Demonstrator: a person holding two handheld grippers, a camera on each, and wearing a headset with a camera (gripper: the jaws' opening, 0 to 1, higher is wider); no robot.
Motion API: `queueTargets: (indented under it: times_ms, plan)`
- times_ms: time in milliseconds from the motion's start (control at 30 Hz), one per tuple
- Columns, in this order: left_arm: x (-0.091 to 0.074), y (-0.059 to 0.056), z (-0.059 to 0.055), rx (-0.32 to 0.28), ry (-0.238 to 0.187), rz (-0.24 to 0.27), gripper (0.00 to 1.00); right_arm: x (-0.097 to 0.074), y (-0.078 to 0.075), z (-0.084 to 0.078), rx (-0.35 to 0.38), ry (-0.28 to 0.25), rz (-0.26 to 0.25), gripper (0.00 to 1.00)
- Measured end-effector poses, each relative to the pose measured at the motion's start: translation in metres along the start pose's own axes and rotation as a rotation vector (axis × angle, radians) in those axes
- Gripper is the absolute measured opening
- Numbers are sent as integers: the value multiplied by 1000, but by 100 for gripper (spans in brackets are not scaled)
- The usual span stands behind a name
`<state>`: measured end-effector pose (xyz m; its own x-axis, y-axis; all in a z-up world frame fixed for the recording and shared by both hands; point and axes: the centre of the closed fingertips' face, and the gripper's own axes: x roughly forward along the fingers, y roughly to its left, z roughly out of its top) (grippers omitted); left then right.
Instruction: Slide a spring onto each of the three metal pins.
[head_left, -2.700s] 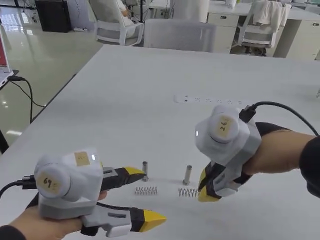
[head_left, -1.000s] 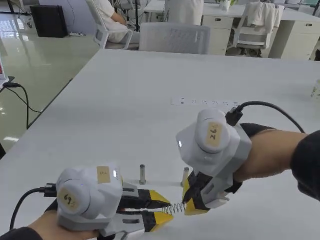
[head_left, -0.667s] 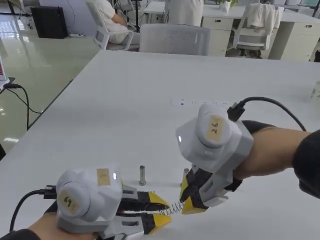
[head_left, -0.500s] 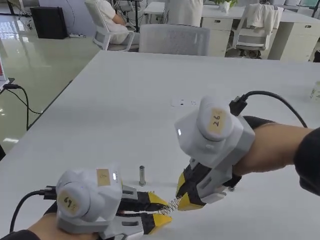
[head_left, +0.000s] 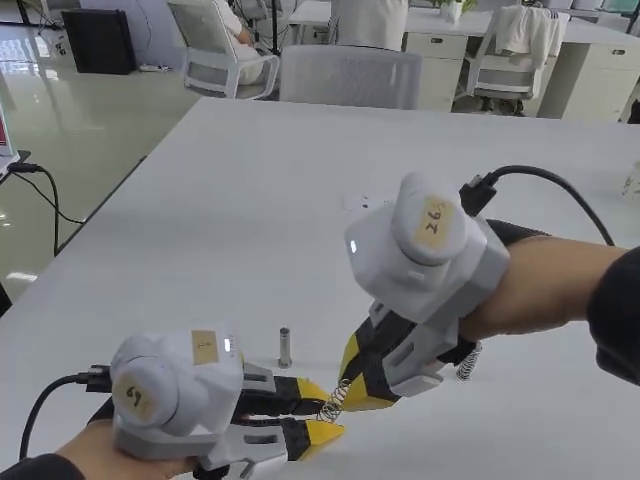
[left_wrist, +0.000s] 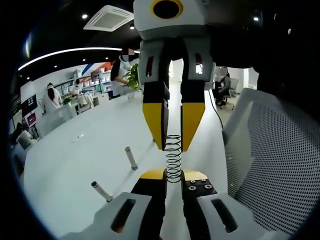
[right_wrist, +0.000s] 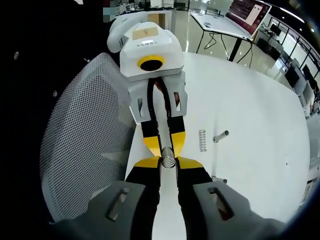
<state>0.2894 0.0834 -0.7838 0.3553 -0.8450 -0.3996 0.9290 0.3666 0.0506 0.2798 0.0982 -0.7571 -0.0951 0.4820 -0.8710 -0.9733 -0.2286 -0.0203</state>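
The left gripper (left_wrist: 173, 176) has its yellow-tipped fingers (left_wrist: 154, 174) nearly closed on one end of a small coiled steel spring (left_wrist: 173, 157); the right gripper (right_wrist: 168, 163) pinches the other end likewise, holding it between them over the white surface (head_left: 250, 200). A short grey metal pin (head_left: 285, 347) stands upright nearby; a second loose spring (right_wrist: 202, 140) lies beside another pin (right_wrist: 220, 136).

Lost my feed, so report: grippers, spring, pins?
Both shut on one spring: left gripper and right gripper hold it between them, off the table. Nearest pin stands bare. Spare spring lies on table.
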Motion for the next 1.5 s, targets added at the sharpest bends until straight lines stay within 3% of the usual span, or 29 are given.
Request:
queueTargets:
  times_ms: [467,600,867,1200,1500]
  plan:
    - [-1,2,11,-18,-51,8,8,5,-2,2,21,-21,1,14]
    - [-2,4,17,-33,-83,9,8,5,-3,3,19,-24,-1,13]
    - [-4,3,19,-48,-97,7,8,3,-3,4,32,-34,3,13]
    - [-2,5,17,-46,-83,18,9,5,-4,2,26,-11,-2,13]
    - [-3,6,12,-96,-70,19,25,4,-7,0,28,-2,-12,13]
